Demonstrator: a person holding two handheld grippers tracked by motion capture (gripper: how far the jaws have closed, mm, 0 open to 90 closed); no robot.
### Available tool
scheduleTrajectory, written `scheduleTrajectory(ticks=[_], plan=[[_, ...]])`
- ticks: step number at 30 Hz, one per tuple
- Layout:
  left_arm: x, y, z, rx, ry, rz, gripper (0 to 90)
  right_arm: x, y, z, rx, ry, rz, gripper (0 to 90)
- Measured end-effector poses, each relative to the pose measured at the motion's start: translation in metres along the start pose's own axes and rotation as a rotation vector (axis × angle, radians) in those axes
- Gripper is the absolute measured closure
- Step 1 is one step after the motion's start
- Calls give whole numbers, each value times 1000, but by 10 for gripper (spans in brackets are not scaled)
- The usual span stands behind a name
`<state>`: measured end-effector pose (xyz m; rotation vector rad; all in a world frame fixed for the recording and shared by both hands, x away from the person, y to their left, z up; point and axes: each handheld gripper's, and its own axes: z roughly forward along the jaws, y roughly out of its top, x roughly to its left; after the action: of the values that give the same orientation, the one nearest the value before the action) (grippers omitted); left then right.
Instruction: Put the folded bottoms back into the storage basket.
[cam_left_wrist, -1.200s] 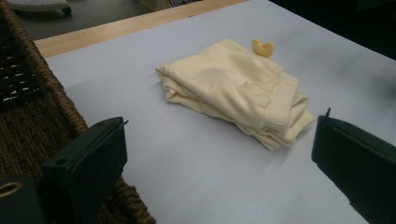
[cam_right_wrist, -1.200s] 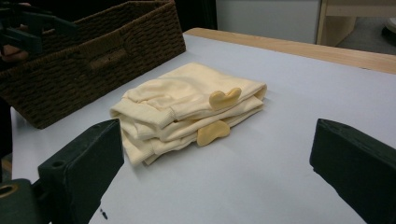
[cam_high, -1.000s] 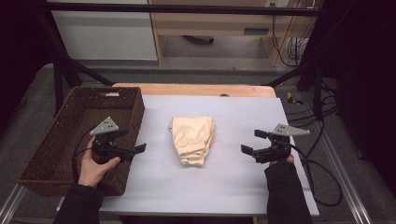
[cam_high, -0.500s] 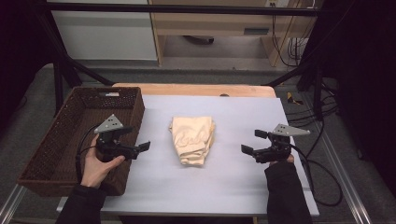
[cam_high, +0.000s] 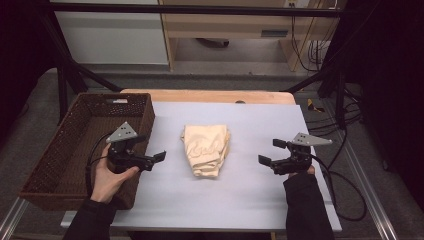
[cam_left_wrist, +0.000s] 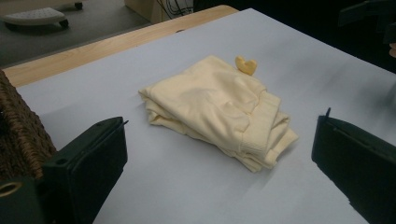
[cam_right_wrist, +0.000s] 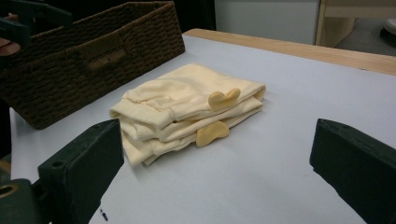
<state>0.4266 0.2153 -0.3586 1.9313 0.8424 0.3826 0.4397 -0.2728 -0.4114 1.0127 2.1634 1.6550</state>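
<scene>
A folded pale yellow garment (cam_high: 205, 150) lies in the middle of the light grey table top (cam_high: 250, 200). It shows small heart-shaped tabs in the right gripper view (cam_right_wrist: 182, 107) and lies just ahead of the jaws in the left gripper view (cam_left_wrist: 215, 107). My left gripper (cam_high: 150, 146) hovers left of the garment, beside the basket's right wall, open and holding nothing (cam_left_wrist: 218, 127). At the garment's right, a little apart from it, my right gripper (cam_high: 271, 152) is open too and points at the cloth (cam_right_wrist: 217, 133).
A dark brown wicker basket (cam_high: 60, 150) stands at the table's left edge, nothing visible inside it (cam_right_wrist: 93, 60). A strip of wooden table top (cam_high: 210, 96) runs along the far edge. Cables (cam_high: 345, 190) trail off the right side.
My left gripper has moved right, away from the basket's wall and closer to the garment. The right gripper and the garment have stayed put.
</scene>
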Motion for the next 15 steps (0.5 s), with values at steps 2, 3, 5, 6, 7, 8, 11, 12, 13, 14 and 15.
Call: scheduleTrajectory(ticks=[2,3,5,6,7,8,11,12,13,14,15], plan=[[-3,2,1,-5,-4,0,33,0,0,0,1,-2,1,33],[-4,2,1,-6,-5,0,33,0,0,0,1,-1,0,33],[-6,3,2,-7,-6,0,33,0,0,0,1,-2,0,33],[-8,3,3,-5,-7,-1,33,0,0,0,1,-3,-1,33],[-8,3,3,-5,-7,-1,33,0,0,0,0,-2,-1,33],[-10,3,5,-5,-9,1,33,0,0,0,0,-1,0,33],[-12,3,6,-4,-13,1,34,0,0,0,0,-1,1,33],[-13,4,8,-2,-15,0,33,0,0,-1,-2,-1,1,33],[-13,4,8,-2,-15,0,33,0,0,-1,-2,-1,1,33],[-14,4,10,0,-17,2,33,0,0,-1,-4,-2,2,33],[-14,4,10,0,-17,2,33,-1,0,-1,-4,-2,3,33]])
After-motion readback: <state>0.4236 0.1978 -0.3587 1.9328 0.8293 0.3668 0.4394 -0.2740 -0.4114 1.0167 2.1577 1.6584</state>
